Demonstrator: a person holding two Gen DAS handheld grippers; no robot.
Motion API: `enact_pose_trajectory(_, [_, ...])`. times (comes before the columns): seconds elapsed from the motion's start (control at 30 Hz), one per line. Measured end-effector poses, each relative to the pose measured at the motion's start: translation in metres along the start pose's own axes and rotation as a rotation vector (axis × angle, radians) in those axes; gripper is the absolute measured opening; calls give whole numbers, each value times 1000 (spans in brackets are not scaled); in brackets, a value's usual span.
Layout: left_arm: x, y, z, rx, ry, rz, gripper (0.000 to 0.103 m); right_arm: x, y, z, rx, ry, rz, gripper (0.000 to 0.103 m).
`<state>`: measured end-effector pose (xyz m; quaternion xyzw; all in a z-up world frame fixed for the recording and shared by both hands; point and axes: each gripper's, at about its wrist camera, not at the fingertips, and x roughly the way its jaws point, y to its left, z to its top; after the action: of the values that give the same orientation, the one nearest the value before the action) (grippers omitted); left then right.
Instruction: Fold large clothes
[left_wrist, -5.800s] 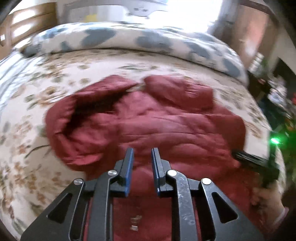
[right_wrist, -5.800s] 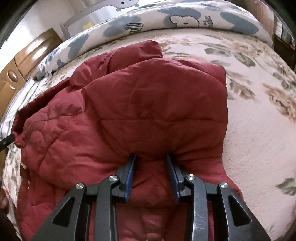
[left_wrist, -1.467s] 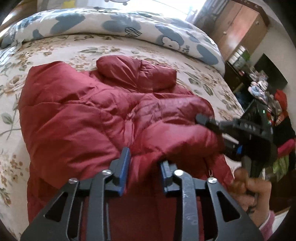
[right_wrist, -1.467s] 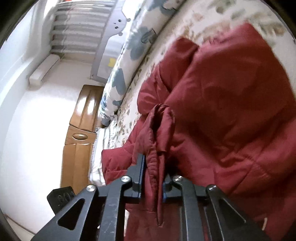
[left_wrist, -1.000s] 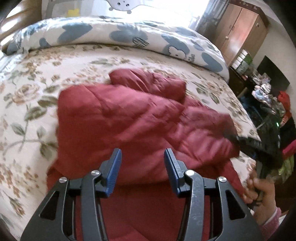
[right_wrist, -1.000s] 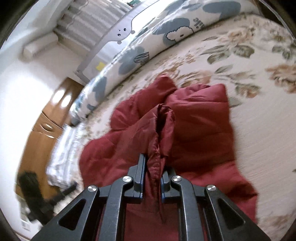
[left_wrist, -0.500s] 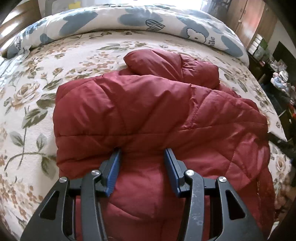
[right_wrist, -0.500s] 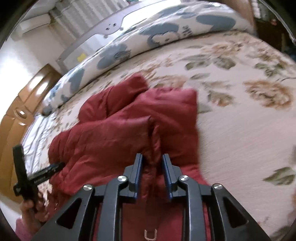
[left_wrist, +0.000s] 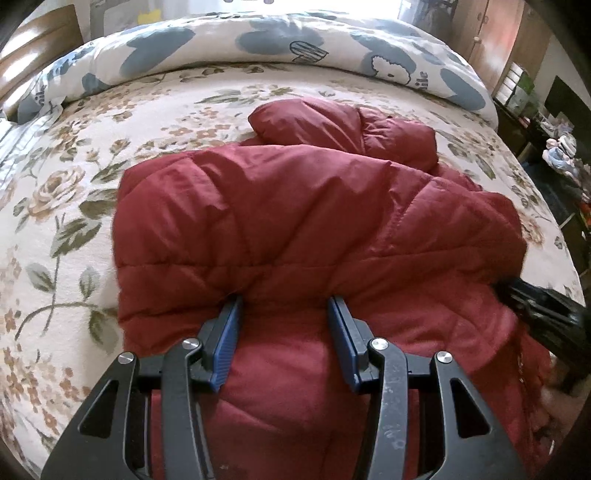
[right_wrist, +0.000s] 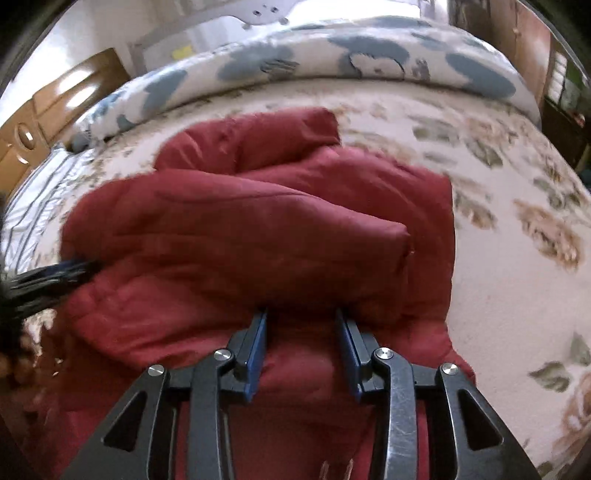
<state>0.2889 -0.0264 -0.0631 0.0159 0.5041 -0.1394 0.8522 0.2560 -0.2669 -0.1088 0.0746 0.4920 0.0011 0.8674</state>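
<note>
red jacket (left_wrist: 303, 221) folded, touching left tool (left_wrist: 284, 306) tips

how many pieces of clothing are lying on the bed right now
1: a dark red quilted puffer jacket, folded over itself in the middle of the floral bedspread. Both views show only this one; anything lying beneath its folds would be hidden.

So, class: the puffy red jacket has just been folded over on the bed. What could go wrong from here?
1. The red jacket is puffy; with the right gripper opening, the fold may spring back.
2. The left gripper is open with its fingers under the fold's edge; pulling out could drag it.
</note>
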Motion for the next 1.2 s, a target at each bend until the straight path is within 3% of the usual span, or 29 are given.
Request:
enact_pose_trajectory(0.13, [-13,10,-6,-23,-34,-2,46,2,-6,-1,15,4,9,39])
enact_pose_trajectory(0.37, [8,13,-14,-4,-1,30,46,9,-2,-4,-6,2,-8,40])
enact_pose_trajectory(0.53, [16,18,-16,-30,2,2,47,13,-2,-5,-16,-10,-2,40])
enact_pose_trajectory(0.87, [17,16,-16,-24,10,19,47,15,-2,-5,-16,-13,0,40])
enact_pose_trajectory(1.1, [-9,14,-21,-17,-10,52,47,7,1,-3,-14,-9,-17,41])
enact_pose_trajectory(1.2, [-21,17,-25,-20,-22,58,47,-8,3,-5,-1,-16,-37,47])
